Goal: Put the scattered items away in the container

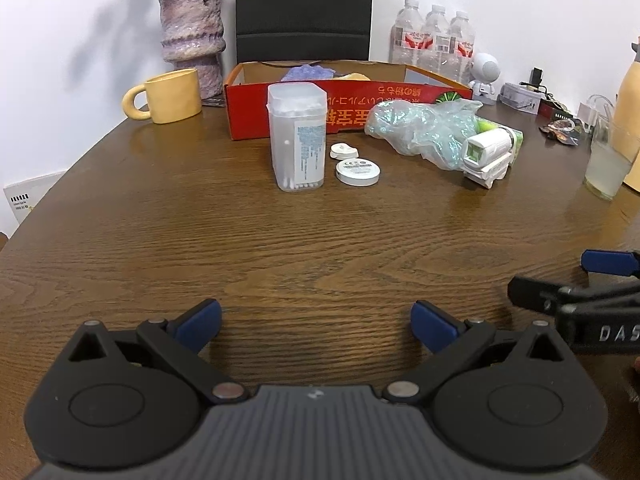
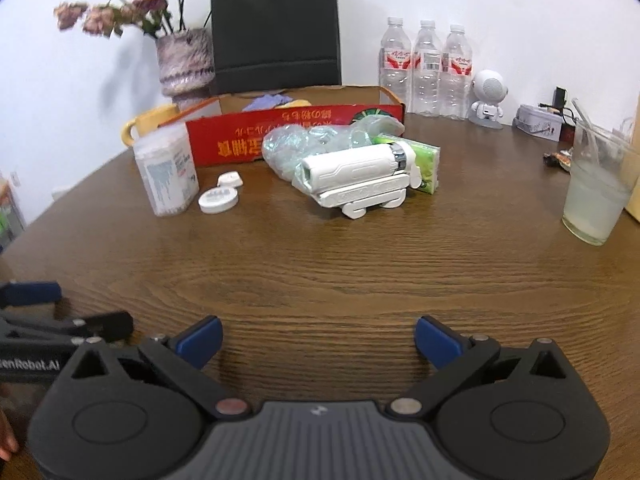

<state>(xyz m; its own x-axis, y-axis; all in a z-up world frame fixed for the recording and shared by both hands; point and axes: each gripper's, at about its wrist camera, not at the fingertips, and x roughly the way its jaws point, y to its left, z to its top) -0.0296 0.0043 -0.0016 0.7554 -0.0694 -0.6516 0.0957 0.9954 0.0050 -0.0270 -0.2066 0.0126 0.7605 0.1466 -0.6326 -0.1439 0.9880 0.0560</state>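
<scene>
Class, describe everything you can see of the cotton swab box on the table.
The cotton swab box is a tall, frosted, translucent plastic container with rounded corners and a lid on top. It stands upright on the wooden table, packed with white-tipped swabs whose ends show at the bottom. A white label with blue print covers one side. It stands before the red cardboard box, beside two small white round items; neither tool touches it.

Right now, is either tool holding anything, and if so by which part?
Nothing is held. The left tool and right tool both stand open over bare table, with nothing between their fingers.
</scene>
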